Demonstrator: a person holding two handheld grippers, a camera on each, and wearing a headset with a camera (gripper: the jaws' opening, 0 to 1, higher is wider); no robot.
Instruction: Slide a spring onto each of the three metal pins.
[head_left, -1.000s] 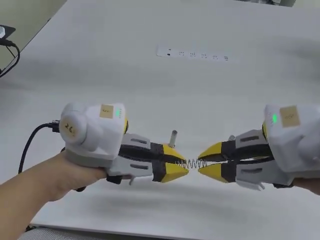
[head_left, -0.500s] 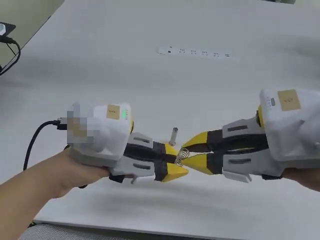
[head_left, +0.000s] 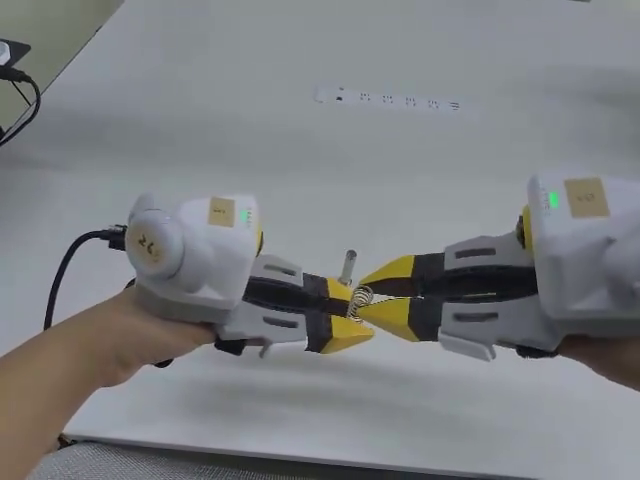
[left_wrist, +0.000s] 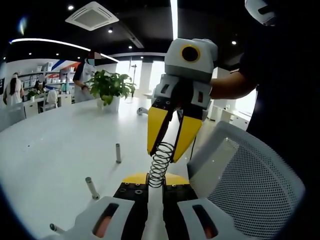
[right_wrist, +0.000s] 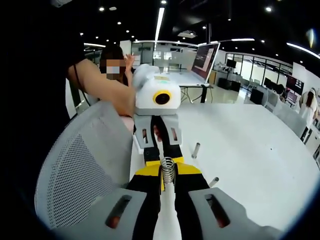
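Workbench, mid-task: a spring (head_left: 362, 295) is held in the air between two tips, just above a white table (head_left: 300, 170). The left hand-held gripper (head_left: 352, 318) is clamped on the spring's near end, and the right hand-held gripper (head_left: 372, 300) is pinched narrowly on its other end. In the head view the spring's long axis runs roughly left to right, from one tip to the other. In the left gripper view it points straight ahead, leaning slightly right.

A metal pin (head_left: 347, 267) stands upright on the table just behind the tips. In the left gripper view a far pin (left_wrist: 118, 153), a middle pin (left_wrist: 91, 188) and a near pin (left_wrist: 55, 228) are spread in a line across the tabletop.

Each gripper housing carries a tan square sticker with print too small to read, beside a lit green light. A white power strip (head_left: 385, 100) lies farther back on the table.

The room is an open-plan office with ceiling lights, a potted plant (left_wrist: 112, 85), a mesh chair back (left_wrist: 245, 170) and a monitor (right_wrist: 207, 55).
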